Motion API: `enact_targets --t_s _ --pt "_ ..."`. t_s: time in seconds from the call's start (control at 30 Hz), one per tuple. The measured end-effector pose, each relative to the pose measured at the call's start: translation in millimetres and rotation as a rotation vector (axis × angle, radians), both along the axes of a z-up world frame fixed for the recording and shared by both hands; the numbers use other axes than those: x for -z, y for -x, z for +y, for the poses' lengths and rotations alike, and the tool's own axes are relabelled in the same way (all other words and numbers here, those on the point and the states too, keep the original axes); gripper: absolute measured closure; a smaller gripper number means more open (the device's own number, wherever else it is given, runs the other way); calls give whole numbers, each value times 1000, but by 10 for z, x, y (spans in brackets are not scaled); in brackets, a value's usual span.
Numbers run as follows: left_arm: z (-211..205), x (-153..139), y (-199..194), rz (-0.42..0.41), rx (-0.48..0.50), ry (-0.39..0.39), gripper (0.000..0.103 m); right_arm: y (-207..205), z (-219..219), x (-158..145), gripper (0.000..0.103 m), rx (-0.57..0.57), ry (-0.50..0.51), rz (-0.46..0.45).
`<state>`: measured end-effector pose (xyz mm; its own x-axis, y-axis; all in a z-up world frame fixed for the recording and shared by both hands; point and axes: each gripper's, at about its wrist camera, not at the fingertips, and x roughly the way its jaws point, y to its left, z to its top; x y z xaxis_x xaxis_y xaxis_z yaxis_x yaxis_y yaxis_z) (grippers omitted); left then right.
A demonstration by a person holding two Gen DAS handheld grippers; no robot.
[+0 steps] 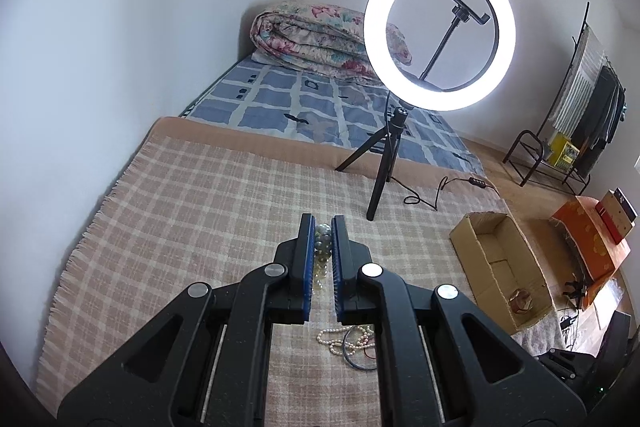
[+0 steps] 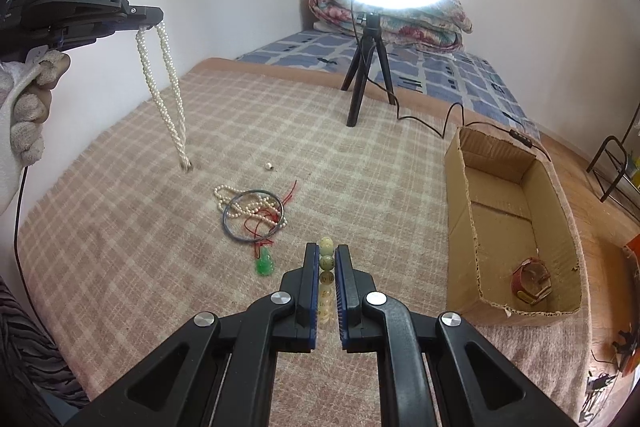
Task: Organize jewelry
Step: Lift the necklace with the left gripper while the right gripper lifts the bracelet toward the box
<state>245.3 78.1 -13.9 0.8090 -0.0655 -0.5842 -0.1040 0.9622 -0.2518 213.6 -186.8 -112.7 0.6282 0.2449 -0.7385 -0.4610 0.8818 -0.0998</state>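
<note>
As both tools lift strands clear of the plaid blanket (image 2: 360, 167), the left gripper (image 2: 154, 21) clamps a pearl necklace (image 2: 168, 87) and the right gripper (image 2: 326, 259) a bead bracelet (image 2: 326, 263), likely bound for the cardboard box (image 2: 464, 187); a tangled pile (image 2: 252, 207) awaits.

The left hand-held gripper (image 1: 322, 223) clamps a string of glassy beads (image 1: 322, 250) above the plaid blanket (image 1: 180, 211).
</note>
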Motion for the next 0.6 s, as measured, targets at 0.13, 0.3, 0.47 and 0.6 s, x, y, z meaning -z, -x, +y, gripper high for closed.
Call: enact_targets --t_s 0.13,0.3,0.47,0.6 --pt "-13 -64 11 -8 8 9 97 31 -16 -108 98 2 -12 -30" --pt "-104 -140 22 -22 39 26 97 66 -65 -269 98 9 -37 -64" --pt "-272 -194 4 -27 86 53 97 103 -183 -452 98 23 -64 -105" --pt "-455 -239 -37 -33 124 72 97 126 -315 -589 98 47 -86 -138"
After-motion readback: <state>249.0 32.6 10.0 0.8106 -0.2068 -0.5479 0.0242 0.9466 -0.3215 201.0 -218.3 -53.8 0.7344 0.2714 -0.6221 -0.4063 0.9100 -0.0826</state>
